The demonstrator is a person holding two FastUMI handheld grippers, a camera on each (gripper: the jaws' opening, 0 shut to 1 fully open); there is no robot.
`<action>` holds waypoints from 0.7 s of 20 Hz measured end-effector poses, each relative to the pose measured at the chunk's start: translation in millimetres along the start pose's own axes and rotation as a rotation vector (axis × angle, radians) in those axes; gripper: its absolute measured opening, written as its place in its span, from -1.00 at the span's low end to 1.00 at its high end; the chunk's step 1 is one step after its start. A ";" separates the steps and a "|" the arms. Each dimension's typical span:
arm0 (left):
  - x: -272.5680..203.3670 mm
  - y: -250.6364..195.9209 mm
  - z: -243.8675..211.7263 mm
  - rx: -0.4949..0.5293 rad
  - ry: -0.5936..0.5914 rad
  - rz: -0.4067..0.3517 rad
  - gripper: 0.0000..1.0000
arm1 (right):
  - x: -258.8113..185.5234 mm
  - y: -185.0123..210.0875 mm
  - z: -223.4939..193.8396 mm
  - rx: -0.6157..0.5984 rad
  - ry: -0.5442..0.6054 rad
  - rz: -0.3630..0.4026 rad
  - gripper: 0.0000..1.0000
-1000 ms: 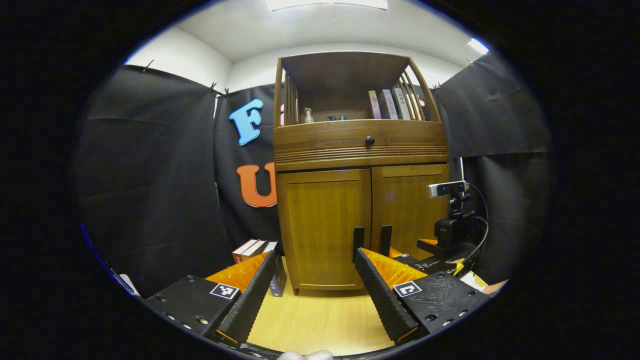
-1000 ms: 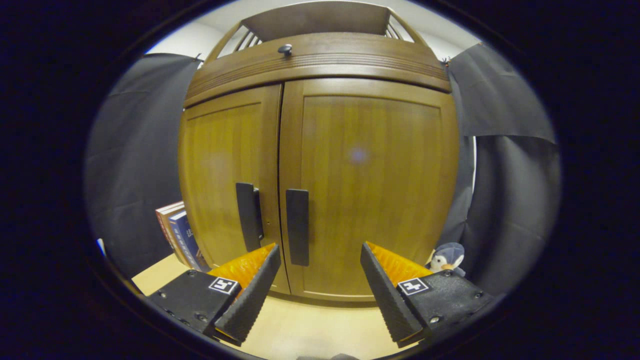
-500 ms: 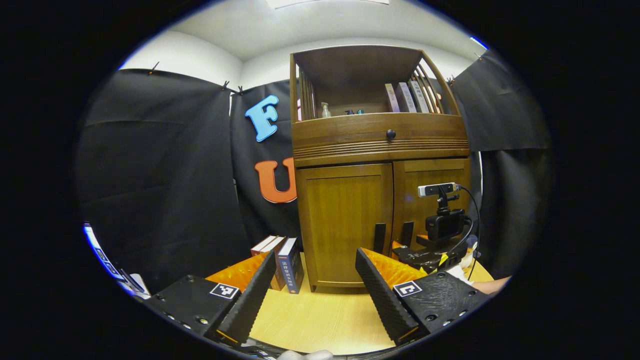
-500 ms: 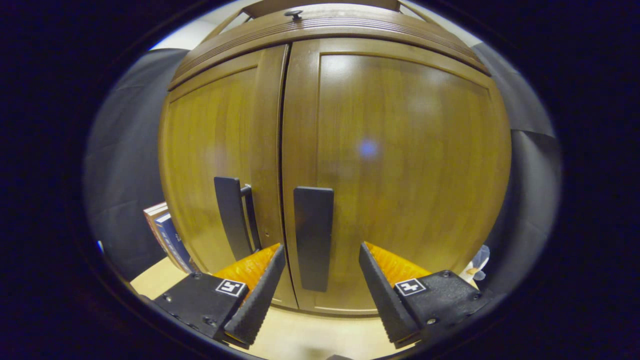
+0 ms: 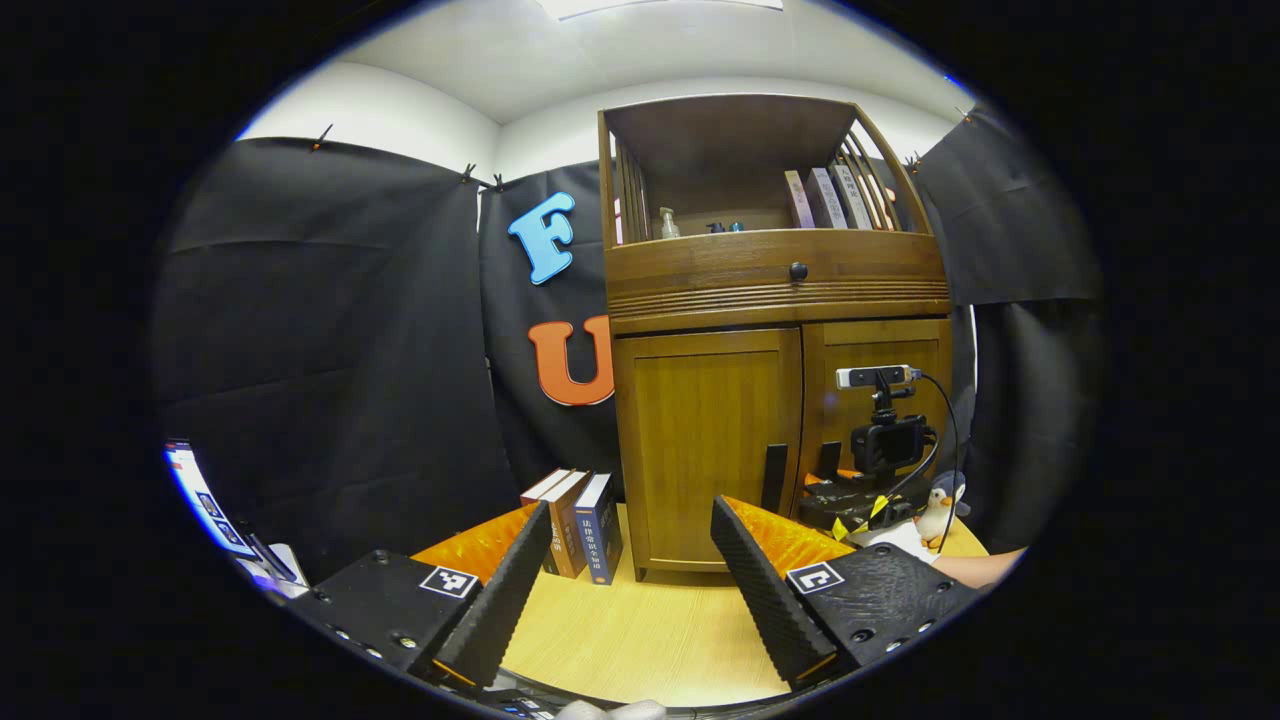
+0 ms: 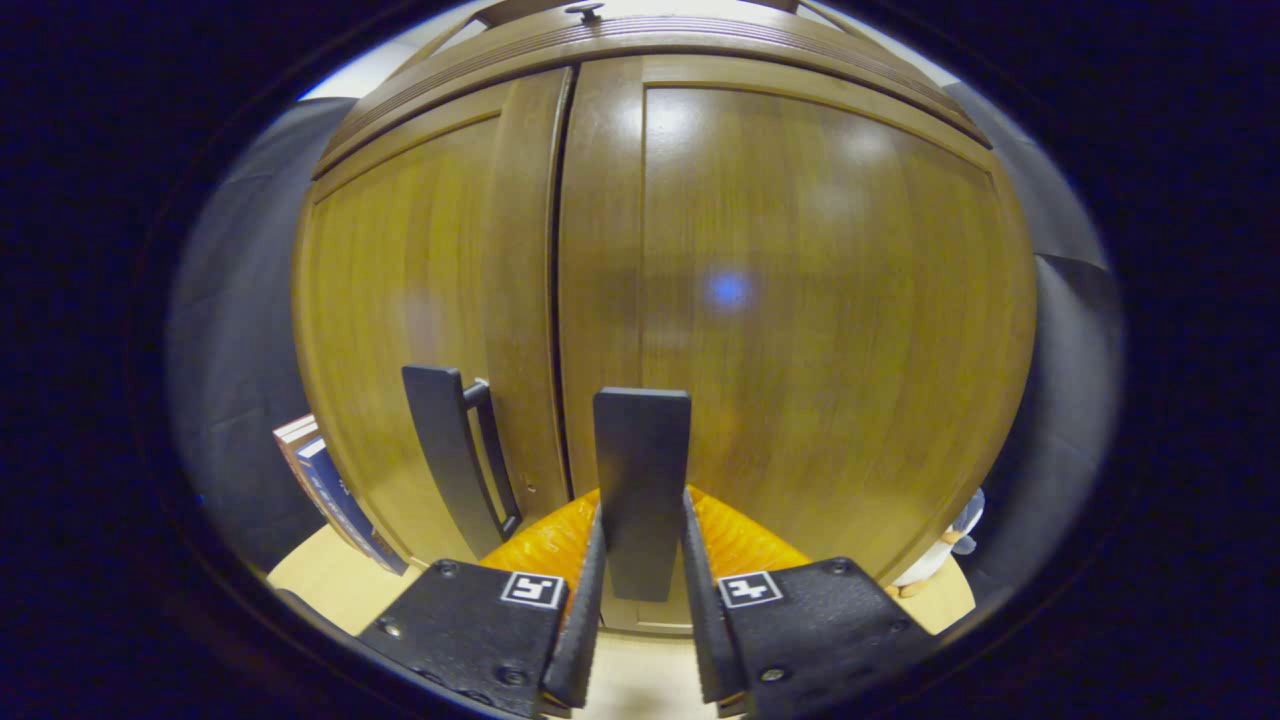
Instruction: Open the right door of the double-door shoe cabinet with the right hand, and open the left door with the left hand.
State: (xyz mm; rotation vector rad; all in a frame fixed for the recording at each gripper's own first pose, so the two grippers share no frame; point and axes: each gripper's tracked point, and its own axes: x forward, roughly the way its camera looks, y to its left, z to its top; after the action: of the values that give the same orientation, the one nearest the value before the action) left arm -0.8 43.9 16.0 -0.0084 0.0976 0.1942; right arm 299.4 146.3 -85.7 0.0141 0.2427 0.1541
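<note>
right gripper (image 6: 640, 560) seemingly clamped on right door handle (image 6: 641, 480), doors closed

In the left gripper view, the right gripper (image 5: 835, 500) and its camera mount stand in front of the right door (image 5: 880, 400), hiding that door's handle at about 3 o'clock. A toy penguin (image 5: 937, 512) beside it is too small to make out clearly. In the right gripper view, the drawer knob (image 6: 585, 11) is cut off at 12 o'clock, and the books (image 6: 320, 480) at 8 o'clock are partly hidden behind the left door (image 6: 420, 300).

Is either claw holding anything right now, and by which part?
The right claw is shut on the right door's handle, gripping its lower half. The left claw is open, holding nothing.
</note>
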 end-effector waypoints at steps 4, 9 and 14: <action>-8.0 6.6 -1.7 -0.016 -0.004 0.008 0.93 | -2.8 -1.0 -1.9 -0.018 0.016 0.022 -0.31; -20.1 12.1 -5.8 -0.035 -0.013 0.001 0.93 | -28.0 -0.9 -9.8 -0.032 0.036 0.082 -0.39; -35.3 19.7 -19.9 -0.030 0.000 -0.005 0.92 | -55.3 -5.9 -22.3 -0.030 0.048 0.114 -0.41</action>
State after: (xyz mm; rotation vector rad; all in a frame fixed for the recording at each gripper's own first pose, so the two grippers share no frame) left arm -41.0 56.1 -0.3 -0.0381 0.0948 0.1910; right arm 241.9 131.9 -94.4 -0.0059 0.2871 0.2722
